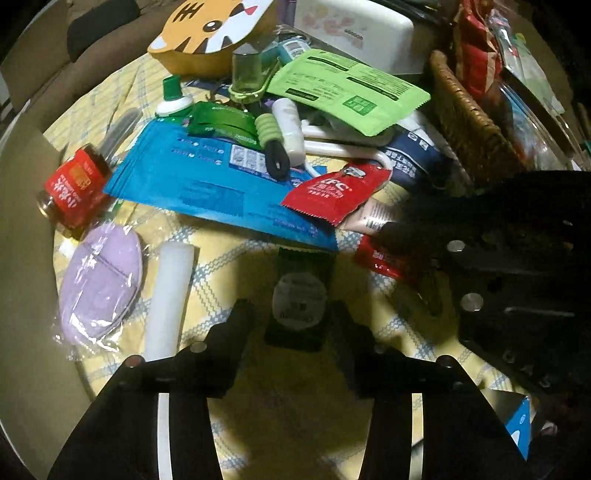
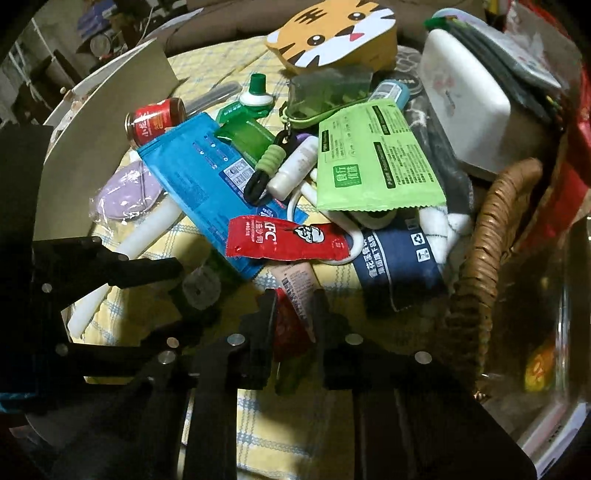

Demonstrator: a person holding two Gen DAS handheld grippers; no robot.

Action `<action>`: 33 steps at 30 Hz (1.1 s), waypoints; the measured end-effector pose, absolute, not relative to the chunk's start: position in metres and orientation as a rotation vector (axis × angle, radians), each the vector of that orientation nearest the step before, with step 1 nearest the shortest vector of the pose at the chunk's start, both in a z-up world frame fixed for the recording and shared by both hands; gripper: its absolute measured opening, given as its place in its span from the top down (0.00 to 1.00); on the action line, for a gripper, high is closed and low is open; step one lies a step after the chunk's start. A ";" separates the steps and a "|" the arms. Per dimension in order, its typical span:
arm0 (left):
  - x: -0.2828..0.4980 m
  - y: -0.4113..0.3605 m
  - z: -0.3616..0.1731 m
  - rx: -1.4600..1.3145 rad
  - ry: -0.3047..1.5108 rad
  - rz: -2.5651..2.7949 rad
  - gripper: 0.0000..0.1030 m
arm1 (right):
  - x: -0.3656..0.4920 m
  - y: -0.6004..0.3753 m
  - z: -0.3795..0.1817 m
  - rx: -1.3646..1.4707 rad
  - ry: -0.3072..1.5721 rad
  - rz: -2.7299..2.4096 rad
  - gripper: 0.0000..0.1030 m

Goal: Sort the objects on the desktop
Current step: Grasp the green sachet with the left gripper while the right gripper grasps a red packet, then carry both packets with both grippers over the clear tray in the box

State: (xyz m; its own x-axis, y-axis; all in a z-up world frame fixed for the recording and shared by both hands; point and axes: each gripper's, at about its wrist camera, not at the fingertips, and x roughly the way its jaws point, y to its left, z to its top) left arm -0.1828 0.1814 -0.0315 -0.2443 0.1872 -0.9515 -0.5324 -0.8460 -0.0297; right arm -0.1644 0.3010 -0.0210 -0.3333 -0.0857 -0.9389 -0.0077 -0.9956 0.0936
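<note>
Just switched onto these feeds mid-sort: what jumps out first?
The orange tiger-face box at the far edge of the heap stands out, with a lime green sachet and a long blue pouch below it. Nearer, a red KFC ketchup packet lies on the pile beside a wicker basket on the right.

Yellow checked tablecloth (image 1: 229, 258), warm overhead light; brown sofa (image 1: 55, 62) behind; cluttered shelving (image 2: 40, 70) (dim, far left).

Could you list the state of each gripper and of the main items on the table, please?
left gripper: closed on dark sachet.
right gripper: closed on small red packet.
KFC ketchup packet: sealed, flat.
red-labelled jar: on its side.
green pouch: sealed, atop pile.
</note>
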 end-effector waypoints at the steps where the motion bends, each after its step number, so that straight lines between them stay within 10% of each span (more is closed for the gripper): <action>1: -0.182 0.183 -0.031 -1.559 0.430 2.128 0.54 | -0.165 0.301 -0.022 1.785 -0.122 -2.526 0.83; 4: -0.177 0.186 -0.029 -1.542 0.467 2.127 0.74 | -0.166 0.300 -0.023 1.780 -0.108 -2.538 0.83; 7: -0.174 0.180 -0.026 -1.537 0.442 2.140 0.75 | -0.164 0.298 -0.021 1.768 -0.098 -2.541 0.99; 24: -0.126 0.094 0.033 -1.449 0.003 2.170 0.77 | -0.158 0.318 0.000 1.596 -0.511 -2.479 0.86; 27: -0.125 0.087 0.034 -1.433 -0.006 2.174 0.77 | -0.167 0.327 -0.019 1.588 -0.885 -2.366 0.68; 33: -0.122 0.082 0.037 -1.396 0.001 2.166 0.77 | -0.165 0.350 -0.043 1.536 -1.372 -2.305 0.66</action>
State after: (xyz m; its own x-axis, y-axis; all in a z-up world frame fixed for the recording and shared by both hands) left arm -0.1217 0.0817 0.0369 -0.3032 0.4498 -0.8401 -0.4503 -0.8446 -0.2896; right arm -0.1651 0.3498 -0.0426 -0.5052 -0.4786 -0.7182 -0.4034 -0.6047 0.6867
